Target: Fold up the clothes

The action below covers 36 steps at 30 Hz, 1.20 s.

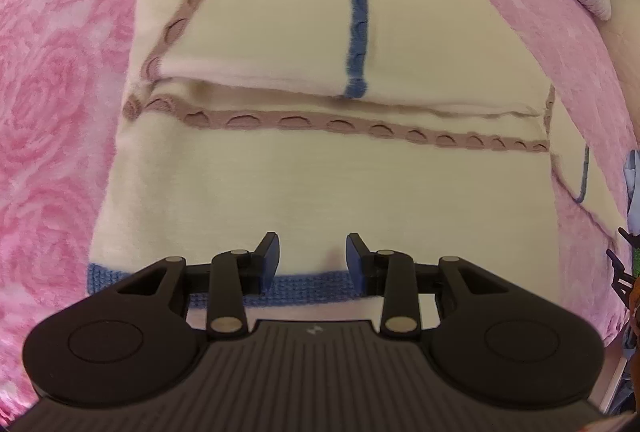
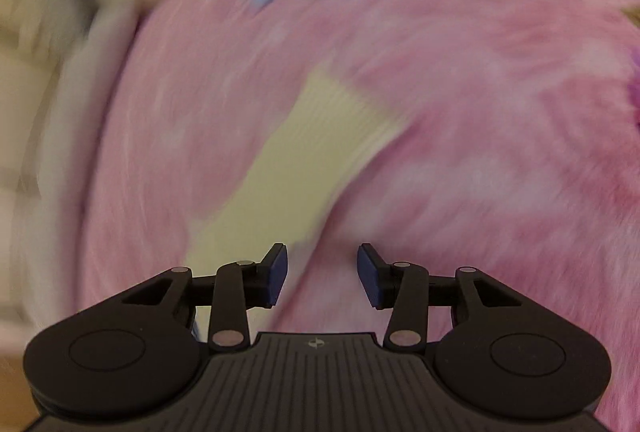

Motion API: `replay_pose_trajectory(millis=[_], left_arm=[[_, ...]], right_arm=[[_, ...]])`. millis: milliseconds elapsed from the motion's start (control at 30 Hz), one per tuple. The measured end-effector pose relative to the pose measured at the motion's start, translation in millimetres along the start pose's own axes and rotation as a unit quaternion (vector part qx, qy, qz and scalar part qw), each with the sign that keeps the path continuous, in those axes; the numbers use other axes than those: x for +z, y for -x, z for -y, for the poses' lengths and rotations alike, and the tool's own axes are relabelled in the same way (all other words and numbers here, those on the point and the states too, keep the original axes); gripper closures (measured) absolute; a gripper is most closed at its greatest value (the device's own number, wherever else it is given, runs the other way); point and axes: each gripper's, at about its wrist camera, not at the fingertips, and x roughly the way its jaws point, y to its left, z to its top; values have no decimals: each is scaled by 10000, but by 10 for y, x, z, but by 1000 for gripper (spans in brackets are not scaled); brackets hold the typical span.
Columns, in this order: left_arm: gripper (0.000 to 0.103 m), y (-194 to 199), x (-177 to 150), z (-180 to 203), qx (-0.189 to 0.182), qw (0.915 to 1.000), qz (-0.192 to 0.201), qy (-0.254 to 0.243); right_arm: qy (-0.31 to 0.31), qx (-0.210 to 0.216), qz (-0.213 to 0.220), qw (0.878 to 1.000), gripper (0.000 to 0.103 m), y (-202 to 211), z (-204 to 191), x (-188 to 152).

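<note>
One cream garment (image 1: pixel 328 176), partly folded, lies on the pink blanket (image 1: pixel 52 104). The left tongs (image 1: pixel 313 252) hang released over its near blue hem (image 1: pixel 312 286). The right tongs (image 2: pixel 322 272) are released too, above one cream strip (image 2: pixel 304 152) in a blurred view.

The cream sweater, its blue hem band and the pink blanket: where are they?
cream sweater (image 1: pixel 320 188): left wrist view, on its plain body panel.
blue hem band (image 1: pixel 308 286): left wrist view, between the open fingers.
pink blanket (image 1: pixel 52 104): left wrist view, on its rose pattern.

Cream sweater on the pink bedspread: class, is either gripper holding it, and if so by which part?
Nothing is held. The left gripper is open above the cream sweater near its blue hem; the right gripper is open too.
</note>
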Motion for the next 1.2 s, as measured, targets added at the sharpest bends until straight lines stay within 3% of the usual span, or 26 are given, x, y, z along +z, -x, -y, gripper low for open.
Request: replay_pose_trajectory(millis=[133, 200, 233, 267, 400, 467, 533, 600, 667, 733, 800, 833, 867, 900, 933, 1000, 1200], left_arm=[[72, 17, 4, 12, 119, 9999, 20, 30], [72, 33, 16, -29, 189, 9998, 41, 92], [72, 37, 25, -58, 230, 9996, 51, 126], [72, 45, 33, -90, 270, 9995, 62, 160], [72, 111, 58, -260, 384, 9987, 127, 319], [72, 139, 56, -338, 362, 9984, 149, 402], [72, 158, 44, -399, 295, 9983, 153, 469], [72, 161, 26, -443, 210, 9982, 150, 544], [72, 158, 7, -481, 121, 9979, 147, 627], [72, 156, -13, -518, 31, 9974, 144, 710], [72, 150, -31, -544, -54, 9968, 148, 784], [72, 144, -40, -545, -113, 9965, 158, 818], [72, 136, -47, -542, -173, 9961, 169, 850], [72, 123, -52, -528, -234, 9957, 180, 876], [72, 106, -54, -513, -304, 9952, 188, 908], [72, 41, -40, -474, -505, 9935, 179, 1008], [67, -318, 182, -145, -1301, 9839, 279, 1191]], right_arm=[[-271, 97, -5, 9996, 58, -107, 97, 120], [-66, -1, -28, 10000, 68, -164, 18, 107], [102, -57, -76, 9999, 88, -192, -39, 105], [266, -137, -121, 9995, 94, -156, -56, 143], [933, -774, 249, 9923, 95, -84, -460, -8], [1745, -718, 584, 9803, 95, 41, -838, -297], [2861, -375, 862, 9536, 95, 184, -1332, -678], [3969, 260, 873, 9133, 95, 352, -1788, -1252], [4941, 990, 520, 8622, 95, 493, -2101, -1933], [5794, 1486, -133, 8012, 94, 529, -2276, -2652], [6356, 1502, -898, 7519, 79, 445, -2285, -3218], [6593, 1300, -1164, 7314, 57, 385, -2246, -3460], [6770, 1090, -1319, 7158, 54, 335, -2163, -3637], [6838, 985, -1451, 7083, 55, 291, -2086, -3710], [6804, 886, -1619, 7092, 56, 243, -2000, -3709], [6574, 560, -1843, 7285, 55, 149, -1832, -3556], [5431, -787, -1570, 8211, 54, -102, -1452, -2477]])
